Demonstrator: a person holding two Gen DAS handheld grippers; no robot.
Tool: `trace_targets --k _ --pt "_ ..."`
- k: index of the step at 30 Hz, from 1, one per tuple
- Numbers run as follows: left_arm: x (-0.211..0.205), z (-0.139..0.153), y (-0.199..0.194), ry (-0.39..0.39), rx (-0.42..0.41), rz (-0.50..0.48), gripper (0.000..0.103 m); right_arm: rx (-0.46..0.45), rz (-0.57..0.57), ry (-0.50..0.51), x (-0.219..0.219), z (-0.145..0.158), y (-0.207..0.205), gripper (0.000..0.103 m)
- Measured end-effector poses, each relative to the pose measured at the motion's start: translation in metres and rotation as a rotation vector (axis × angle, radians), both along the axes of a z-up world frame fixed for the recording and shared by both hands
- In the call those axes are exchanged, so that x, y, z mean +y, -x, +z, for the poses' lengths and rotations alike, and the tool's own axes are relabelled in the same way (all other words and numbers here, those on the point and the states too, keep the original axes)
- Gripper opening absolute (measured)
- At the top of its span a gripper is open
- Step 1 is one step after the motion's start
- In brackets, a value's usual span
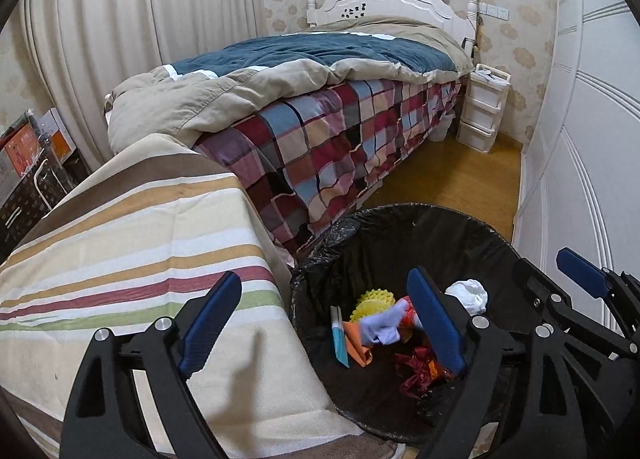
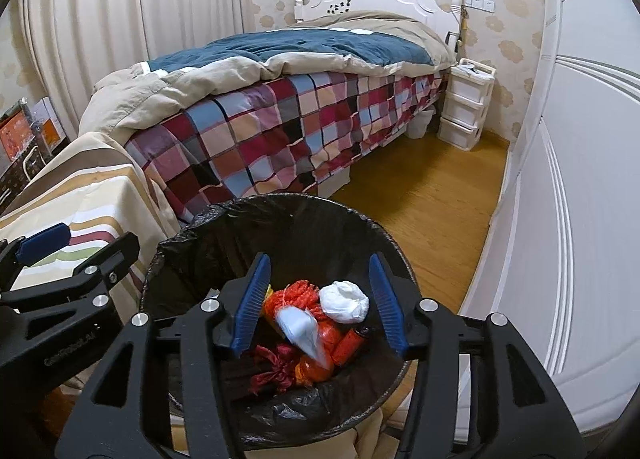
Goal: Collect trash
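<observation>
Both the left gripper and right gripper hung released over the bin. The striped bench crowded its left rim, with the bed just behind.

Home bedroom: bed, wardrobe.

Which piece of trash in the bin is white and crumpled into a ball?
The white wad at the bin's right side; the other trash is red, orange, yellow or bluish.
</observation>
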State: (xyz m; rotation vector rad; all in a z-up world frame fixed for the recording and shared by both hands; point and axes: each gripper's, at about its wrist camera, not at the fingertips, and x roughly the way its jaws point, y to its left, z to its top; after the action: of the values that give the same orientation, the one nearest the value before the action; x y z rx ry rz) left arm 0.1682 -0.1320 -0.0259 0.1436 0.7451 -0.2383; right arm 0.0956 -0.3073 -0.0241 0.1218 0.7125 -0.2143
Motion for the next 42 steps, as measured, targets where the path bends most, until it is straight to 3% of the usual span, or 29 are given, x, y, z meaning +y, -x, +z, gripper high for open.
trace_targets --k 22,42 --pt "0.016 0.018 0.024 0.008 -0.036 0.027 0.089 -0.037 -0.051 0.046 -0.002 0.018 0.028 0.084" --pt "0.083 0.043 0.103 0.029 -0.071 0.096 0.089 -0.094 0.023 0.060 0.054 0.055 0.109 0.086"
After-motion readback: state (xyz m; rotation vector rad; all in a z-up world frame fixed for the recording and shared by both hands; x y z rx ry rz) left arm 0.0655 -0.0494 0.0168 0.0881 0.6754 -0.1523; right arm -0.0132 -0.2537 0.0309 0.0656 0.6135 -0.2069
